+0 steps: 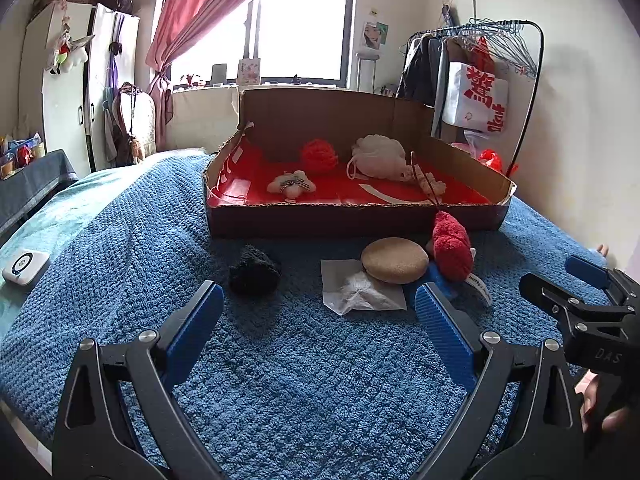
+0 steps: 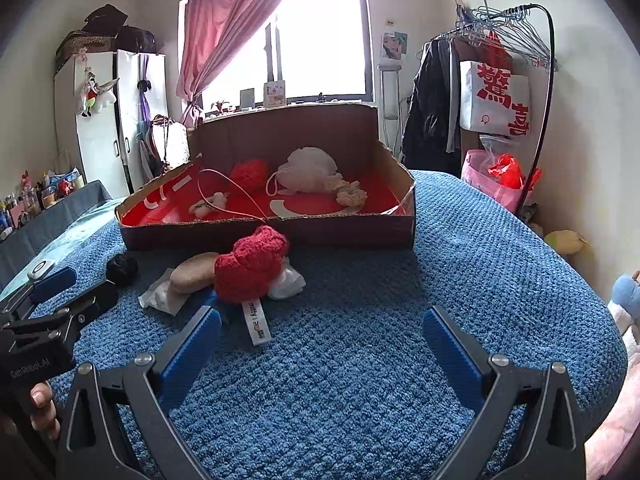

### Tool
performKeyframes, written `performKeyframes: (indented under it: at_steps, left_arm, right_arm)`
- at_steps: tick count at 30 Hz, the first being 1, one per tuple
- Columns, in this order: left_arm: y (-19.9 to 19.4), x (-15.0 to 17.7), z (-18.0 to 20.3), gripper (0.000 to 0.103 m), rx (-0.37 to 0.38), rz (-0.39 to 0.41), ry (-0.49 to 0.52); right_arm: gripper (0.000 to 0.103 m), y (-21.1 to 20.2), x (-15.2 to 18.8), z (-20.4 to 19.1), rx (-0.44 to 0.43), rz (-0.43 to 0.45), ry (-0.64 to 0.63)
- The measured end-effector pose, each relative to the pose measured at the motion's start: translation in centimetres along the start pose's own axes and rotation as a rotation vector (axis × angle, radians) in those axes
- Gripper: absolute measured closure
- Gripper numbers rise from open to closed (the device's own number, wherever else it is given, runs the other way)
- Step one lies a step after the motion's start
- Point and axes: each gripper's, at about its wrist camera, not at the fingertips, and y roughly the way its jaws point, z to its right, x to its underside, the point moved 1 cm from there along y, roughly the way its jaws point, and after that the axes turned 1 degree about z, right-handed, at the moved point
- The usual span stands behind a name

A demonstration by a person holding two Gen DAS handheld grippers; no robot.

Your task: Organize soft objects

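Right now both grippers hang low over a bumpy blue blanket (image 1: 280,380) that covers the bed. The left gripper (image 1: 320,312) has its jaws wide apart and holds nothing. The right gripper (image 2: 322,332) also has its jaws wide apart and holds nothing.

A wide, low brown cardboard box with a red floor (image 1: 352,220) sits on the blanket toward the far edge of the bed. Inside it, near the back wall, are a red ball of yarn (image 1: 319,155) and a puffy white bath sponge with a loop (image 1: 378,156). A small cream plush toy with a checked bow (image 1: 291,185) lies closer to the front wall. A little cream crochet flower (image 2: 351,196) lies by the right side of the box.

In front of the box, on the blanket, lies a fuzzy black ball (image 1: 254,270). Near it, more to the right, a round tan sponge (image 1: 394,261) rests on a crumpled white paper (image 1: 356,292). A fluffy red plush toy with a white tag (image 2: 250,268) touches the tan sponge. Its thin loop of string reaches up over the front wall of the box.

A small white square gadget (image 1: 25,266) lies at the left edge of the bed.
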Motion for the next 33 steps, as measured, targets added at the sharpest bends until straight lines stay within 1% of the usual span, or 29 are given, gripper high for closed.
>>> performKeyframes:
  at_steps: [2, 5, 7, 10, 13, 14, 16, 18, 19, 20, 22, 23, 24, 25, 27, 28, 30, 31, 33]
  left_arm:
    - [0.4, -0.6, -0.4, 0.005, 0.011, -0.010, -0.001]
    - [1.1, -1.5, -0.8, 0.005, -0.001, -0.023, 0.018]
    - [1.7, -2.0, -1.2, 0.005, -0.005, -0.044, 0.031]
    - [2.8, -2.5, -1.9, 0.006, 0.004, -0.081, 0.032]
    - [3.7, -2.8, -2.5, 0.012, 0.009, -0.117, 0.035]
    - [4.1, -2.9, -2.7, 0.012, 0.011, -0.132, 0.042]
    - [4.8, -3.0, -3.0, 0.021, 0.031, -0.164, 0.040]
    - [5.4, -3.1, -3.2, 0.026, 0.054, -0.196, 0.036]
    - [5.7, -3.1, -3.3, 0.033, 0.057, -0.211, 0.039]
    - [5.9, -3.0, -3.3, 0.036, 0.056, -0.219, 0.044]
    - [6.4, -2.9, -3.4, 0.050, 0.055, -0.239, 0.052]
    - [6.7, -2.8, -3.4, 0.052, 0.060, -0.253, 0.050]
    - [7.0, -2.7, -3.5, 0.056, 0.064, -0.268, 0.046]
    - [7.2, -2.7, -3.6, 0.063, 0.062, -0.273, 0.042]
    - [7.1, -2.7, -3.6, 0.070, 0.060, -0.261, 0.040]
    - [7.1, -2.8, -3.7, 0.077, 0.063, -0.257, 0.040]
    - [6.8, -3.1, -3.7, 0.079, 0.073, -0.243, 0.032]
    - [6.6, -3.3, -3.8, 0.083, 0.078, -0.239, 0.029]
    - [6.2, -3.7, -3.6, 0.083, 0.095, -0.224, 0.030]
  right_arm:
    - [0.000, 0.5, -0.5, -0.1, -0.013, -0.006, 0.003]
    - [0.000, 1.5, -1.5, -0.5, -0.029, -0.028, 0.001]
    - [0.000, 2.2, -2.1, -0.8, -0.058, -0.039, 0.010]
    - [0.000, 3.5, -2.8, -1.3, -0.076, -0.067, 0.011]
    - [0.001, 4.6, -3.5, -1.9, -0.089, -0.089, -0.001]
    - [0.005, 5.0, -3.7, -2.0, -0.092, -0.100, -0.005]
    - [0.011, 5.9, -4.0, -2.2, -0.118, -0.127, 0.003]
    - [0.016, 6.8, -4.3, -2.4, -0.137, -0.158, 0.011]
    - [0.018, 7.2, -4.3, -2.5, -0.147, -0.169, 0.015]
    - [0.023, 7.5, -4.4, -2.5, -0.156, -0.178, 0.018]
    - [0.029, 8.1, -4.3, -2.9, -0.166, -0.200, 0.012]
    - [0.037, 8.5, -4.3, -3.1, -0.176, -0.214, 0.006]
    - [0.051, 8.8, -4.2, -3.3, -0.192, -0.229, 0.002]
    - [0.051, 9.0, -4.1, -3.4, -0.200, -0.240, -0.003]
    - [0.052, 8.8, -4.0, -3.5, -0.206, -0.229, -0.011]
    - [0.052, 8.6, -4.0, -3.5, -0.212, -0.219, -0.013]
    - [0.052, 8.0, -4.2, -3.5, -0.203, -0.199, -0.024]
    - [0.052, 7.8, -4.3, -3.5, -0.203, -0.190, -0.027]
    - [0.052, 7.0, -4.8, -3.3, -0.205, -0.167, -0.025]
